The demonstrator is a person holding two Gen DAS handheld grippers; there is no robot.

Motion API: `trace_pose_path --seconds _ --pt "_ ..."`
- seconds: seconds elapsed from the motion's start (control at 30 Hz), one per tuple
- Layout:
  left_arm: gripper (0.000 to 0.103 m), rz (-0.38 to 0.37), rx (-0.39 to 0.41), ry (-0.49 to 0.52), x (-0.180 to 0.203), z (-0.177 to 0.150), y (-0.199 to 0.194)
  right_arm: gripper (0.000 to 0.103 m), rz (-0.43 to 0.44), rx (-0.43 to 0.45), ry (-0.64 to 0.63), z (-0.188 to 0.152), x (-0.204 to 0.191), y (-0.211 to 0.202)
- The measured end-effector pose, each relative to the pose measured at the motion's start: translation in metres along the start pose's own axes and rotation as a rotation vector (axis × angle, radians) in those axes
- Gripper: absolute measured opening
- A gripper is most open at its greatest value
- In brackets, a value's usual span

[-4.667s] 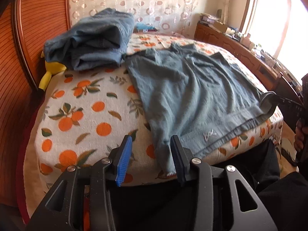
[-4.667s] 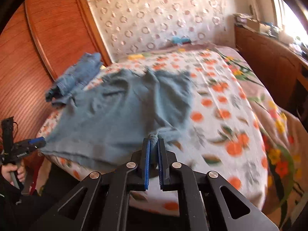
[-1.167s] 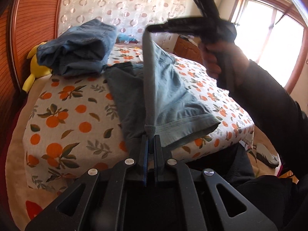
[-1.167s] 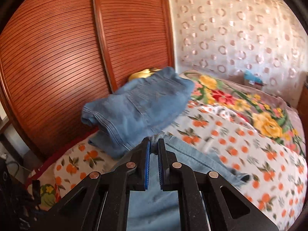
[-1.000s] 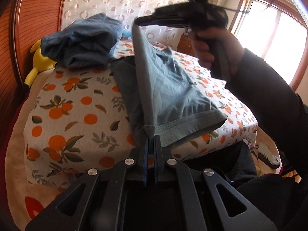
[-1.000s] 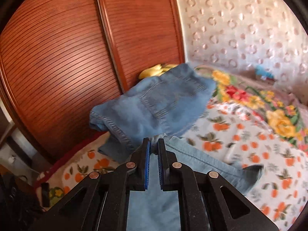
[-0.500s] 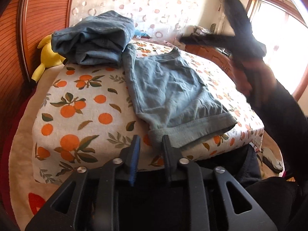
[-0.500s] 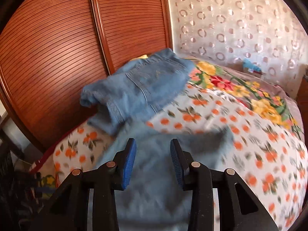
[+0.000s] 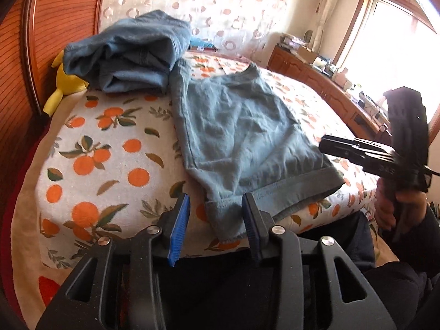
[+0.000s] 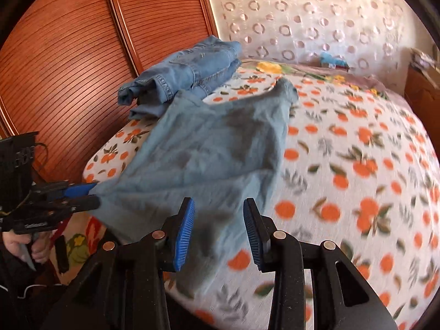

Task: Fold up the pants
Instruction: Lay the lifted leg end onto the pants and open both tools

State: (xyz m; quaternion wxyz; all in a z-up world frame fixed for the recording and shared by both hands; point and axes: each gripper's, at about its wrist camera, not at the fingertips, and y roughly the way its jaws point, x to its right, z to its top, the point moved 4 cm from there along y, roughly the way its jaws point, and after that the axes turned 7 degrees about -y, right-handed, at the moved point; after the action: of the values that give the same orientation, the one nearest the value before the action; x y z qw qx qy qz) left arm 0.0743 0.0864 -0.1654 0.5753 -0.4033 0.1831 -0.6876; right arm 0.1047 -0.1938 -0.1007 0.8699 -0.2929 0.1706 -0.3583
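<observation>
In the left wrist view the left gripper has its jaws spread, empty, right at the near hem of the pants, whose long axis runs from there away toward the far folded jeans on the bed. In the right wrist view the right gripper is likewise spread and empty over the pants' near right corner; both grippers look about equally near the hem, so the next fold probably starts there.

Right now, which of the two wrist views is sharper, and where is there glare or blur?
Left wrist view is sharper: the grey-blue cotton shorts show crisp creases, but the wood-framed window at upper right is blown out white. Right wrist view is motion-blurred, smearing the orange-print bedspread and the shorts' near edge; no glare there. Both bend straight lines, fisheye style.
</observation>
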Motion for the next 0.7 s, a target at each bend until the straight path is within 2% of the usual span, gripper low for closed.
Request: trace_pose_path --seconds 0.33,0.7 --pt "0.04 0.039 -0.028 0.018 0.001 -0.008 0.006 0.039 -0.018 -0.022 0.035 -0.034 -0.004 -0.017" --pt "0.04 0.044 -0.034 0.025 0.003 -0.011 0.008 0.039 -0.035 -0.028 0.044 -0.047 -0.014 -0.03"
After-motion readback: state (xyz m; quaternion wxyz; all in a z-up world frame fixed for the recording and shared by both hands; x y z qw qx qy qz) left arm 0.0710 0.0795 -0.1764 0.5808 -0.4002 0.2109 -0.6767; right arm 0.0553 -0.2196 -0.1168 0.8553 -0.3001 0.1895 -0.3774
